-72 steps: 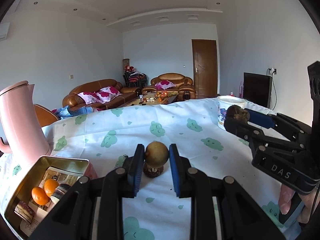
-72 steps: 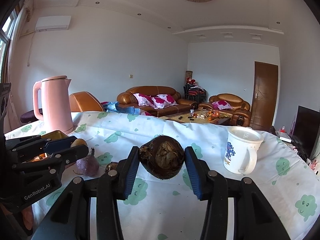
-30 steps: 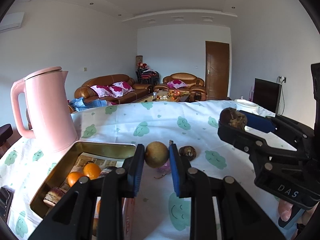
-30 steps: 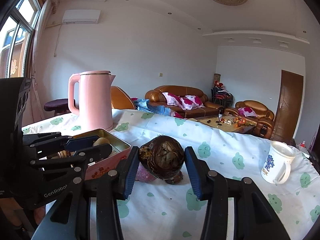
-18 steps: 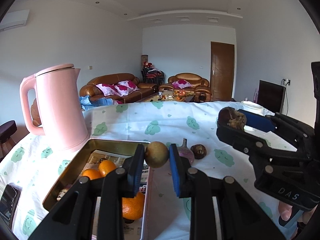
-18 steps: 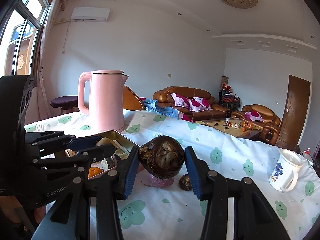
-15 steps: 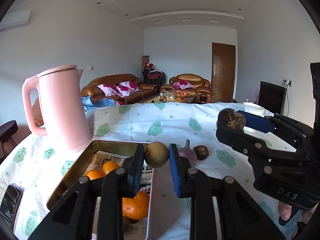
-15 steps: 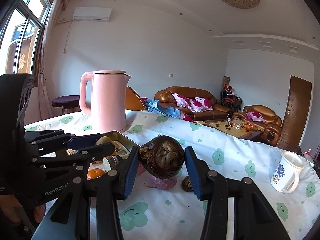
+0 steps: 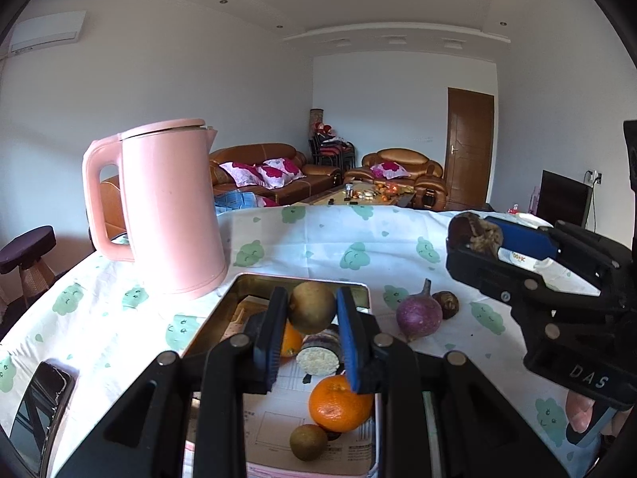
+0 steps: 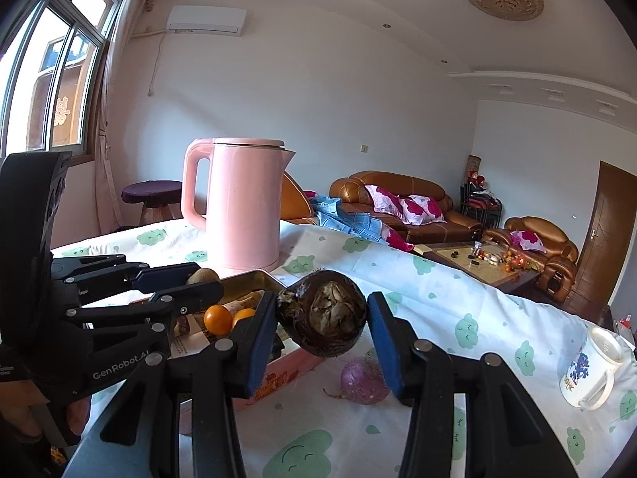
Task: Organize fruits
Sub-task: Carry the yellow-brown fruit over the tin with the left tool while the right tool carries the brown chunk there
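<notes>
My left gripper (image 9: 311,320) is shut on a round brown-green fruit (image 9: 311,307) and holds it above the open metal tin (image 9: 254,279). The tin holds oranges (image 9: 340,402), a small brown fruit (image 9: 308,441) and a cut roll (image 9: 318,352). My right gripper (image 10: 321,320) is shut on a dark brown husked fruit (image 10: 324,318), held above the tin's right edge (image 10: 254,277). A purple bulb (image 9: 419,314) and a small brown nut-like fruit (image 9: 446,303) lie on the cloth right of the tin.
A pink kettle (image 9: 167,211) stands behind the tin on the left. A white mug (image 10: 593,370) stands at the far right. A phone (image 9: 36,410) lies at the near left table edge. The table has a white cloth with green clouds (image 9: 350,255).
Both grippers have moved left, from over the bare cloth to over the tin, each still holding its fruit. The kettle and tin now fill more of both views.
</notes>
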